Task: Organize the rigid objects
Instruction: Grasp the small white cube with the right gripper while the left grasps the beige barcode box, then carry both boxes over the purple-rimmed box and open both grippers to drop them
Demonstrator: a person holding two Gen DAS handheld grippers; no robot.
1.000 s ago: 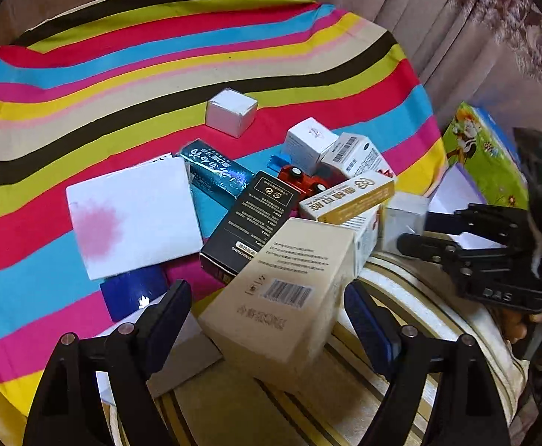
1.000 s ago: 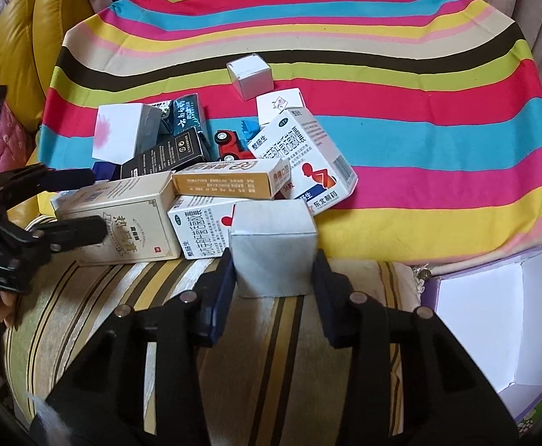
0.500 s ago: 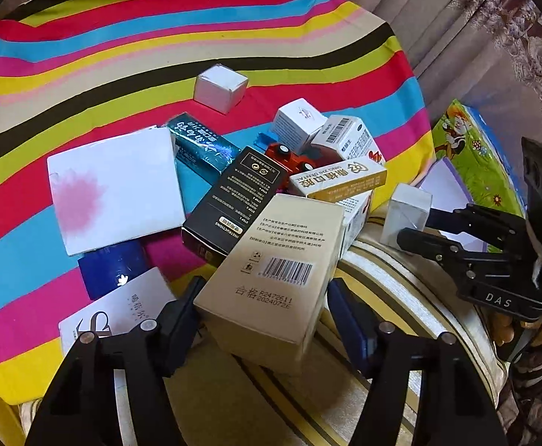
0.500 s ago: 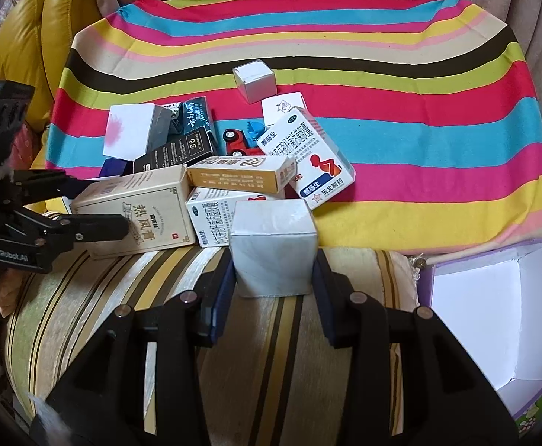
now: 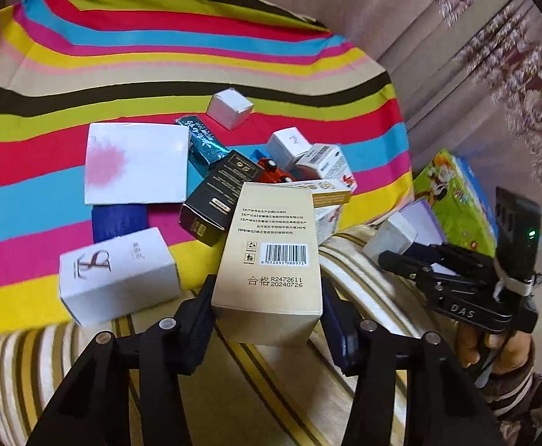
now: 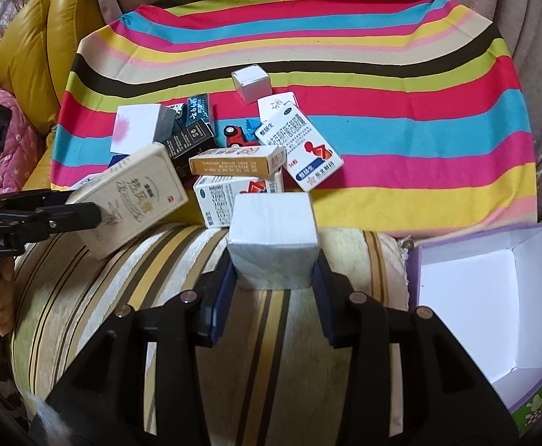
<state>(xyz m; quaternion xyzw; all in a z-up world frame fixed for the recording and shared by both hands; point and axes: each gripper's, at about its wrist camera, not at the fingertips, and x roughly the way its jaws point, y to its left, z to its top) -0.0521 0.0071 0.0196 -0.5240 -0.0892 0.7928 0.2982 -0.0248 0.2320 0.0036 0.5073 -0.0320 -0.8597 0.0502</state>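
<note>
We judge the pick-up step done and the carry to the open purple-edged box (image 6: 486,297), at the right, next; it calls for lowering each carton inside without snagging the walls. The striped cloth (image 6: 345,48) covers a sofa before curtains (image 5: 494,74), and a heap of cartons (image 6: 233,163) remains on it. The left gripper (image 5: 267,308) clamps the tall beige carton (image 5: 271,256), lifted off the cushion; the right gripper (image 6: 272,282) clamps the small white cube (image 6: 272,238)
</note>
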